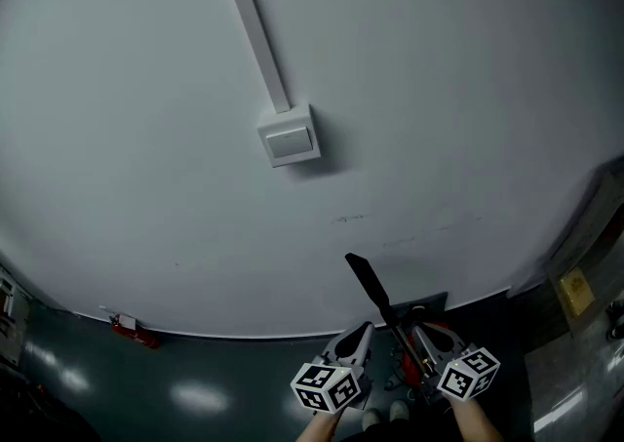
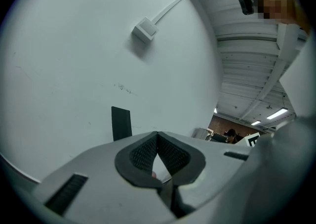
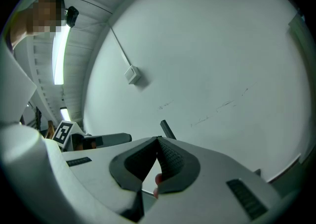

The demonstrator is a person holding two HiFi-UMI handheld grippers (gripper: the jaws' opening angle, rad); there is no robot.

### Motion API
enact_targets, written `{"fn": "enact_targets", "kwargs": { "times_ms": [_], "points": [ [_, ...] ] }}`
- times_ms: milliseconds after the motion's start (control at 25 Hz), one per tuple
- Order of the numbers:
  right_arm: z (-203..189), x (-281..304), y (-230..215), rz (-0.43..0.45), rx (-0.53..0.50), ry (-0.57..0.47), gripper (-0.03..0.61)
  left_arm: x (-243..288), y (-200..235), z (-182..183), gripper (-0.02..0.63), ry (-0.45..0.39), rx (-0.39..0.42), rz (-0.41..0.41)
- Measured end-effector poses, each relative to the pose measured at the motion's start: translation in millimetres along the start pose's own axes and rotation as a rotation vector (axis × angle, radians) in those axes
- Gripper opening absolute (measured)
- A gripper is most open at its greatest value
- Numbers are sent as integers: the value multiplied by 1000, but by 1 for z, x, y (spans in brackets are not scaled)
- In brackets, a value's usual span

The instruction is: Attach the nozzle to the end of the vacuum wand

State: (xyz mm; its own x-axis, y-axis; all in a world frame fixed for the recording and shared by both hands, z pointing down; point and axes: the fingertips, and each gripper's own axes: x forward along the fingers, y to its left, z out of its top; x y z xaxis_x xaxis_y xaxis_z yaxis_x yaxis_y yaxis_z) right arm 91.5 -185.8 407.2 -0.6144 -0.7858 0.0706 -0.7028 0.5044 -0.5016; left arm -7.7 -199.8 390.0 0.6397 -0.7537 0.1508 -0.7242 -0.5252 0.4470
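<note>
My left gripper [image 1: 359, 335] and right gripper [image 1: 425, 335] are both pinched shut, tips together, with the black nozzle [image 1: 367, 282] rising at twelve o'clock between them.

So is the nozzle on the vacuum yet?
Apparently done: the dark nozzle stands upright, seemingly on the wand, though the head view hides the joint itself. In hand: nothing; the left gripper and right gripper flank it with jaws closed. Left: checking that it is seated.
</note>
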Motion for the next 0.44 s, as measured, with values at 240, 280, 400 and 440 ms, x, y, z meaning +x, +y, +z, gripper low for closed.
{"fn": "enact_targets", "kwargs": {
  "times_ms": [240,280,400,440],
  "points": [
    [-1,3,-2,24,2,14,17,-1,5,-1,3,-15,-22,21],
    [-2,4,-3,28,5,15,17,0,6,-2,3,-16,-22,24],
    [-2,7,-5,42,8,13,17,3,6,-1,3,-18,-14,30],
    [-2,8,-6,47,8,12,17,3,6,-1,3,-19,-12,32]
  ]
}}
